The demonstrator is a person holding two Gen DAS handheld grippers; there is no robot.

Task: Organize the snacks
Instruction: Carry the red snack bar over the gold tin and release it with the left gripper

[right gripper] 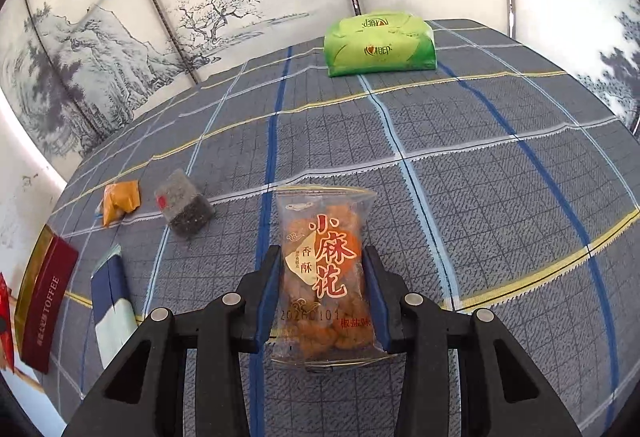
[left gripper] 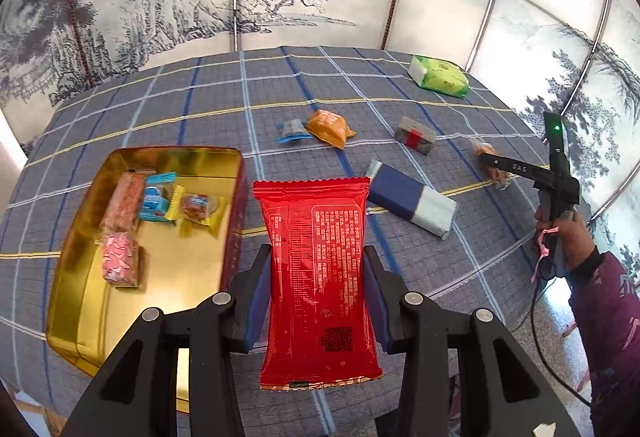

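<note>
My left gripper is shut on a red snack packet, held upright above the tablecloth just right of the gold-lined tin. The tin holds several wrapped snacks, among them a pink one and a blue one. In the right wrist view my right gripper is shut on a clear packet of orange fried twists, low over the cloth. The left wrist view shows that right gripper at the table's right side with the twists packet at its tips.
Loose on the checked cloth lie a blue-and-white packet, a grey cube packet, an orange packet and a small dark candy. A green tissue pack sits at the far edge. The tin's red TOFFEE side is far left.
</note>
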